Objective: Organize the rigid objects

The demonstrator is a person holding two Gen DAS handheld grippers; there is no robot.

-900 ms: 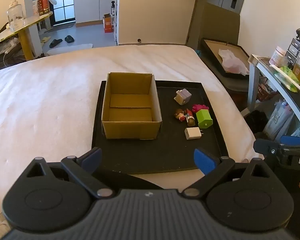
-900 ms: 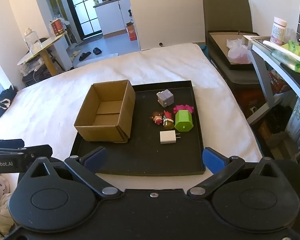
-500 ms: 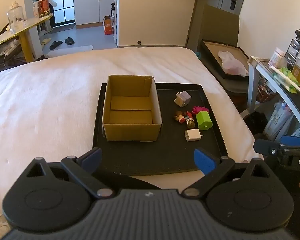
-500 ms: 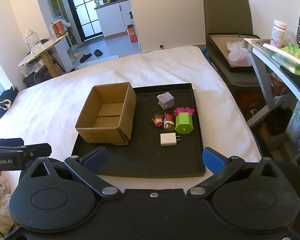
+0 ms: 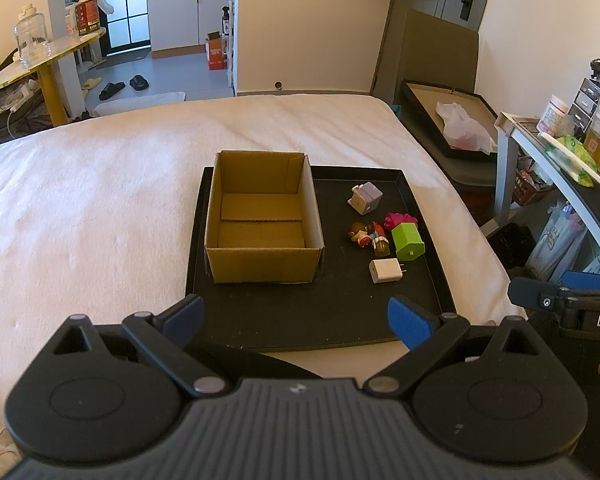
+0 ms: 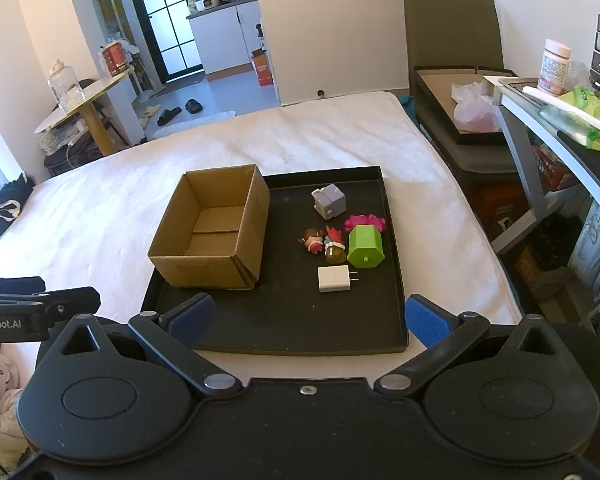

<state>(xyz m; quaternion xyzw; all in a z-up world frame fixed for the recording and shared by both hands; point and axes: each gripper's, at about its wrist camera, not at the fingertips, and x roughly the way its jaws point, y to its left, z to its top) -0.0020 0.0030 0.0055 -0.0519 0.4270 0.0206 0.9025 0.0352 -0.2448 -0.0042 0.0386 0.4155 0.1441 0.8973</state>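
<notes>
A black tray on the white bed holds an empty cardboard box, then small toys and a white charger beside it. Both claws, left gripper and right gripper, are spread and empty; "nRobot.AI" reads on the left one.

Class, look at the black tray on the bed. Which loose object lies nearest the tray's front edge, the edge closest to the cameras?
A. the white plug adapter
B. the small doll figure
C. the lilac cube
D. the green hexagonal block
A: the white plug adapter lies closer to the front rim of the black tray than the green hexagonal block, the small doll figure or the lilac cube.
</notes>
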